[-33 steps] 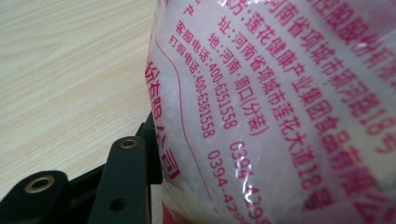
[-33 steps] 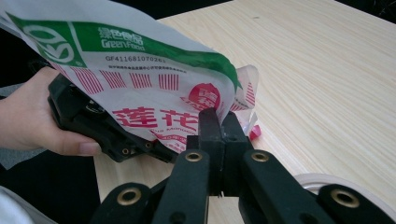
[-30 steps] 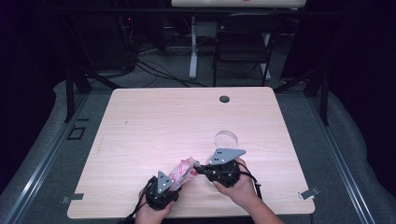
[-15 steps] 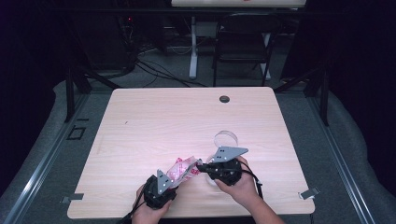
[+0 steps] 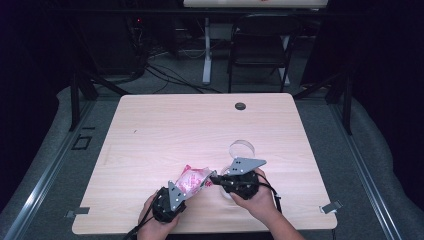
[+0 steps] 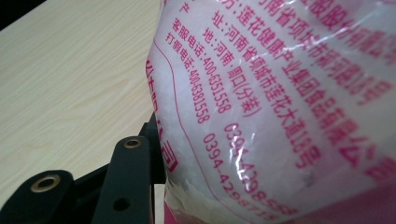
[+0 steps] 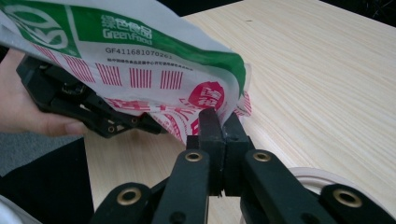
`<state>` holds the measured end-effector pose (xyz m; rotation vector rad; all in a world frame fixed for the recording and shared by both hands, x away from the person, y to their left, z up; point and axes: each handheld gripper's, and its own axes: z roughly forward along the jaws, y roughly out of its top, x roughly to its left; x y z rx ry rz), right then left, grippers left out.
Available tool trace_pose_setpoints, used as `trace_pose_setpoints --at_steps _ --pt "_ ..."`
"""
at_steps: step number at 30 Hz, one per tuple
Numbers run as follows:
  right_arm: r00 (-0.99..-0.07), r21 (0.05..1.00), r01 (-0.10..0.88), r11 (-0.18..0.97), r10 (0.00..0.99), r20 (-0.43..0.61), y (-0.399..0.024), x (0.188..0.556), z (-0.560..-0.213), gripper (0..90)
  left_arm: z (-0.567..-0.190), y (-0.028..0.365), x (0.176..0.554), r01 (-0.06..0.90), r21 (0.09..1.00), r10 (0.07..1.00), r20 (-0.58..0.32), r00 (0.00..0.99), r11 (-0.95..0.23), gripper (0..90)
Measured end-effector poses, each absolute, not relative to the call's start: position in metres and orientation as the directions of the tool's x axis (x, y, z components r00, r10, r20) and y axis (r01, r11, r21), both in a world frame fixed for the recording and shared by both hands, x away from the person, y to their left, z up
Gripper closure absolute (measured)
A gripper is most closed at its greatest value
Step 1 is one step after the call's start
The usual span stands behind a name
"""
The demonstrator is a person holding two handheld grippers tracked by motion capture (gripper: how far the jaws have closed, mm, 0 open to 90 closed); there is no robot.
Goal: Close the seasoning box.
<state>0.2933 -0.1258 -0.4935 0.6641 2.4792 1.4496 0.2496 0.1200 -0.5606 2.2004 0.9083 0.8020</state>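
A plastic bag (image 5: 192, 179) of white granules with pink print is held above the table's front edge between both grippers. My left gripper (image 5: 181, 190) is shut on the bag's body; in the left gripper view the bag (image 6: 280, 102) bulges over the one black finger (image 6: 128, 179) that shows. My right gripper (image 5: 214, 178) is shut on the bag's corner. In the right gripper view its jaws (image 7: 219, 123) pinch the edge of the bag (image 7: 140, 51), which has a green band. The left gripper (image 7: 88, 109) and its hand are at the left of that view.
A clear round dish (image 5: 241, 148) lies on the wooden table (image 5: 165, 125) just beyond the right hand. A white round rim (image 7: 327, 179) lies under the right gripper. A dark grommet (image 5: 240, 106) is near the far edge, and a chair (image 5: 260, 50) stands behind the table.
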Motion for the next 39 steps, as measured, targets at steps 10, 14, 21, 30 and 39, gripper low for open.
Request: trace_pose_setpoints --at_steps 10,14,21,30,39 --pt "-0.882 0.868 0.21 0.449 0.47 -0.03 -0.125 0.289 -0.488 68.9 -0.556 0.123 0.257 0.382 0.718 0.761 0.315 0.567 -0.582 57.7" --pt "-0.876 0.874 0.154 0.461 0.473 -0.095 -0.126 0.289 -0.486 60.9 -0.556 0.124 0.259 0.379 0.713 0.755 0.322 0.571 -0.59 57.9" --pt "-0.879 0.857 0.063 0.512 0.435 -0.195 -0.126 0.288 -0.483 57.7 -0.557 0.124 0.26 0.38 0.693 0.744 0.342 0.574 -0.612 58.0" --pt "-0.868 0.791 -0.055 0.609 0.363 -0.339 -0.12 0.281 -0.477 56.1 -0.554 0.122 0.265 0.363 0.668 0.715 0.374 0.59 -0.649 58.2" --pt "-0.871 0.768 -0.113 0.631 0.31 -0.382 -0.117 0.283 -0.461 56.1 -0.545 0.117 0.274 0.335 0.655 0.691 0.411 0.595 -0.678 58.3"
